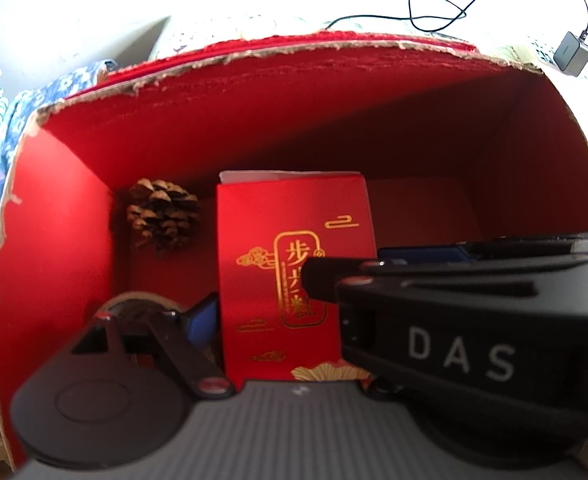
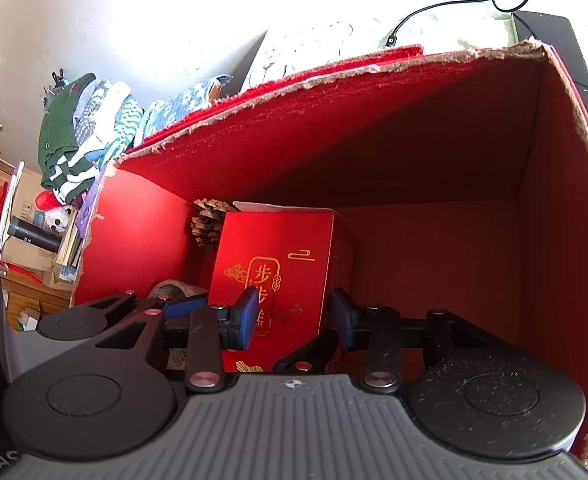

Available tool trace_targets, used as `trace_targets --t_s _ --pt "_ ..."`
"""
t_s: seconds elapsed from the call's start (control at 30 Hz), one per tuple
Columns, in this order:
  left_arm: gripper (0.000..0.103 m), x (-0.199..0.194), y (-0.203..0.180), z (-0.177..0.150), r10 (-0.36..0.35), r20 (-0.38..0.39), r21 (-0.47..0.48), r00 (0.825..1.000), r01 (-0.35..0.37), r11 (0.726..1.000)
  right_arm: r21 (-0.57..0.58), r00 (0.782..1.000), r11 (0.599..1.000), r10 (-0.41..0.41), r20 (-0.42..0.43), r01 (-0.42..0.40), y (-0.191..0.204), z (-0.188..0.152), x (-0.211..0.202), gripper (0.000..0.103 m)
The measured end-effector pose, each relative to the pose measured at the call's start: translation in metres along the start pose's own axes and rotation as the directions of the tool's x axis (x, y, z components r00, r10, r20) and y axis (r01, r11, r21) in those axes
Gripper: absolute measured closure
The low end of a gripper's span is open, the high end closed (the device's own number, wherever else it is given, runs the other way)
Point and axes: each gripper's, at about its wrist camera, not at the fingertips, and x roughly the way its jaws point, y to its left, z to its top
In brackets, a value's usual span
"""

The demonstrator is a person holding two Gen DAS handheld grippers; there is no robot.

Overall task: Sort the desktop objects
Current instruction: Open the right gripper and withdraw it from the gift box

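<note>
**Both grippers down inside the big red carton, small gift box between the pads**

We're looking straight down into the large red carton (image 2: pixel 434 128), torn cardboard rim all round, and everything gets placed from the small red gift box (image 2: pixel 277 280) with gold characters standing on the carton floor. Behind it, to its left, a pine cone (image 1: pixel 161 216) sits in the carton's back corner. Left of the box, nearer the cameras, there's a roll of something, possibly tape (image 1: pixel 139 302), mostly hidden by gripper hardware.

The right gripper (image 2: pixel 298 316) is spread, blue pads (image 2: pixel 245 320) on either side of the box's front face. Whether the pads touch the cardboard, I can't tell; there looks to be daylight on the right side, so I'd call the fingers released, not clamped. The left gripper (image 1: pixel 269 292) is harder to read: one blue pad shows just left of the box, while the other finger is buried behind the right gripper's body crossing the view. Open or closed on anything? Cannot tell.

Handling call: that gift box reads as thin printed card, light, probably hollow or lightly filled, with a glossy, slightly slippery finish. Its top flap looks ajar, showing white. Squeeze too hard on the broad faces and they'll likely dent. My judgement is to take it across the narrow side walls, near the edges where the card is stiffest, low enough to keep it from tipping.

Outside the carton, beyond its far rim, a charger and cable (image 1: pixel 572 54) lie on the bright surface.
</note>
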Motion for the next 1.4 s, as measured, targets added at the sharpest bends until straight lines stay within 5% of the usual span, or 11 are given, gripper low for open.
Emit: trace_targets --t_s 0.73,0.93,1.17,1.4 --pt "0.009 0.012 0.011 0.009 -0.084 -0.055 -0.019 0.995 0.083 0.996 0.048 0.999 0.998 0.038 0.027 -0.039 -0.008 0.001 -0.006 0.059" --pt "0.020 0.011 0.020 0.013 -0.109 -0.054 -0.048 0.993 0.107 0.993 0.039 0.998 0.998 0.041 0.036 -0.043 -0.007 0.002 -0.007 0.061" --pt "0.033 -0.013 0.020 0.022 -0.159 0.047 0.004 0.986 0.159 0.987 0.144 0.987 0.986 0.063 0.151 -0.085 -0.019 -0.001 -0.024 0.064" --pt "0.046 -0.001 -0.011 0.033 -0.288 0.032 0.068 0.957 0.285 0.956 0.053 0.956 0.998 -0.059 0.288 0.045 -0.007 0.001 -0.052 0.071"
